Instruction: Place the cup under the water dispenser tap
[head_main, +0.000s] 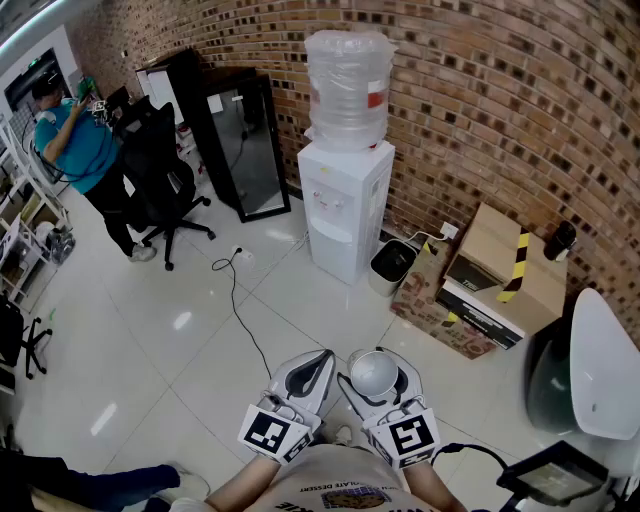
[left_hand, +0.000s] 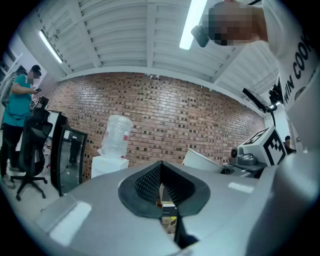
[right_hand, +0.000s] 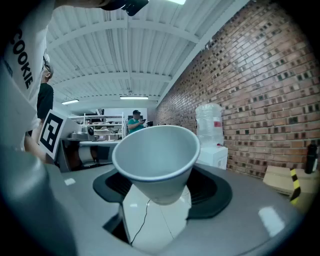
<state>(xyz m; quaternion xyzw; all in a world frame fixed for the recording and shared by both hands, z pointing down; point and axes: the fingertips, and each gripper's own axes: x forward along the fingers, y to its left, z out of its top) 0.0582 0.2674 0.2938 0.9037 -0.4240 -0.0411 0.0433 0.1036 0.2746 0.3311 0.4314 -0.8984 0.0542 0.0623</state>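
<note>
The person holds both tools low and close to the body, side by side, with the forearms just showing at the bottom edge of the head view and the marker cubes nearest the chest. The left hand-held gripper (head_main: 312, 372) points forward about level; its jaws are together at the tips, with nothing between them, and only a narrow slit lower down lets the room show through. The right hand-held gripper (head_main: 378, 386) points forward with a slight downward tilt, its jaws spread wide and clamped on the lower part of a white cup (right_hand: 156, 160). The cup stands upright with its mouth open upward and looks empty. The dispenser (head_main: 345, 205) stands well apart from the cup, ahead across the floor (head_main: 180, 330), with its back against a brick wall (head_main: 480, 90) and a clear bottle (head_main: 348, 90) upside down on top. The floor is glossy white tile, and a black cable (head_main: 236, 300) trails over it toward the dispenser. Just beside the dispenser on the right sits a small bin (head_main: 392, 265), then a box (head_main: 500, 275) with yellow and black tape. To its left a dark glass panel (head_main: 245, 145) leans by the wall, and farther left a person (head_main: 85, 150) in a teal shirt stands beside a black chair (head_main: 160, 180).
</note>
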